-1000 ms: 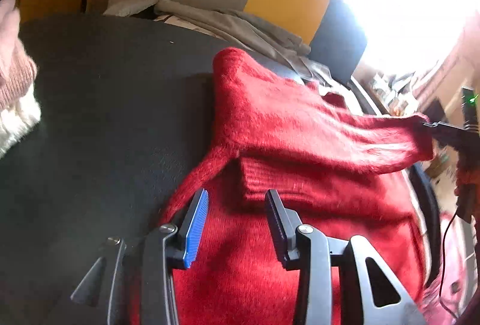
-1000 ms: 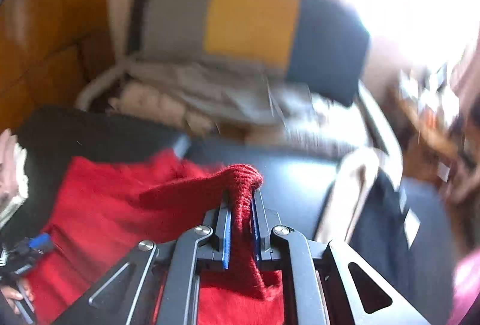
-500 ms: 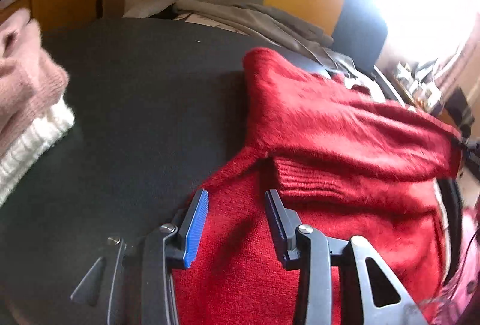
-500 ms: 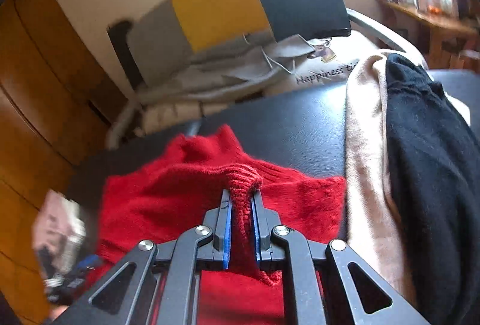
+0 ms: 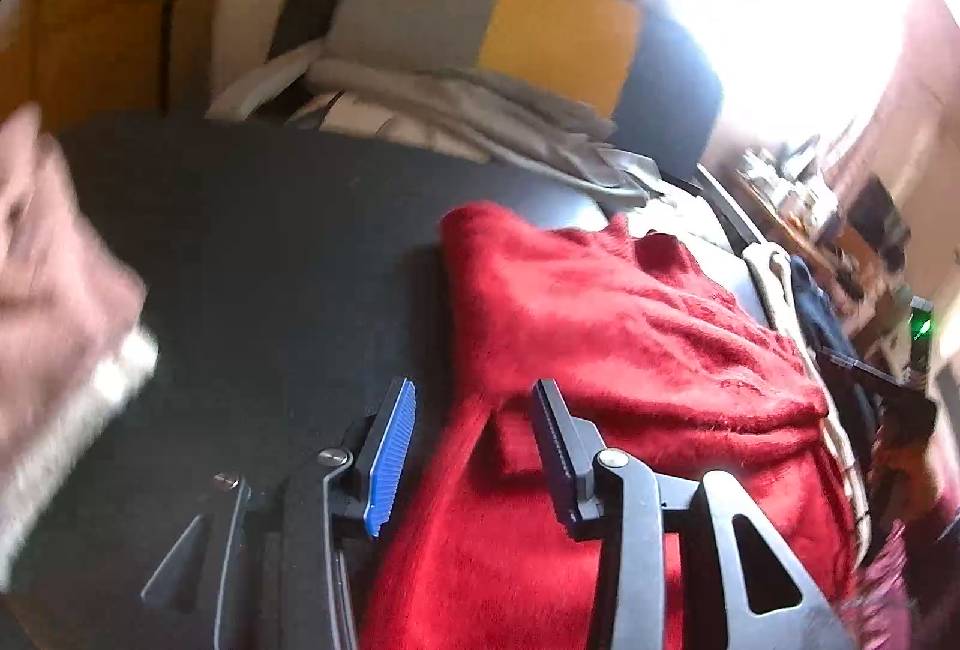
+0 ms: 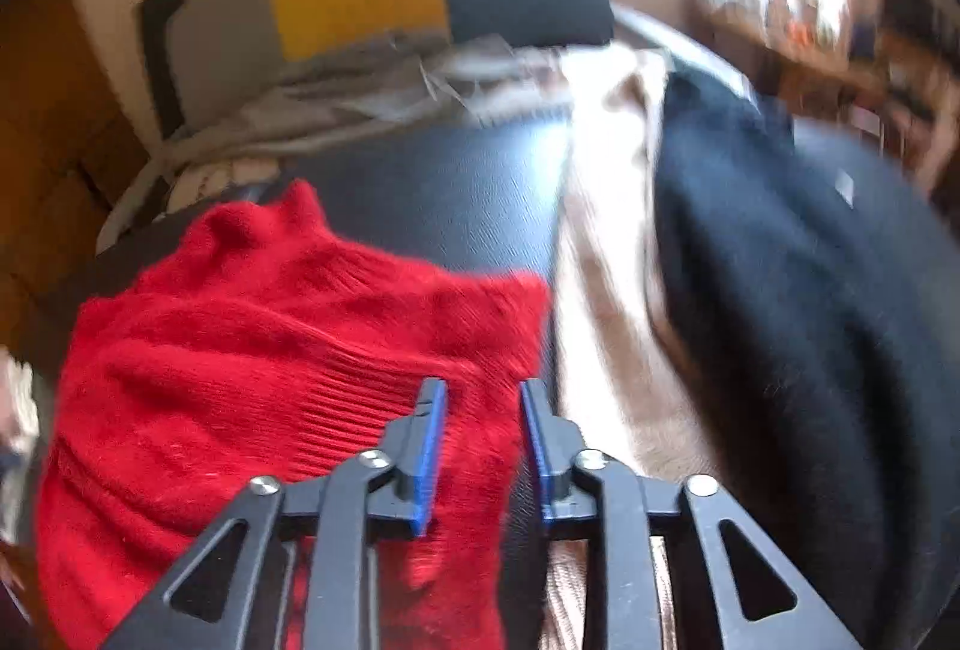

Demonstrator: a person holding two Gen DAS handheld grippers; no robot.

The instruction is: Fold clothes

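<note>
Sweater (image 5: 600, 326), red knit, lies partly doubled over on the dark table (image 5: 252, 242), its long axis running away from both tools. The left hand-held gripper (image 5: 474, 446), jaws spread and empty, straddles the sweater's near left edge. The right hand-held gripper (image 6: 483, 446), also parted and holding nothing, hovers over the ribbed right corner (image 6: 360, 398). Both sit equally close; beige and black garments (image 6: 780, 242) lie just right.
</note>
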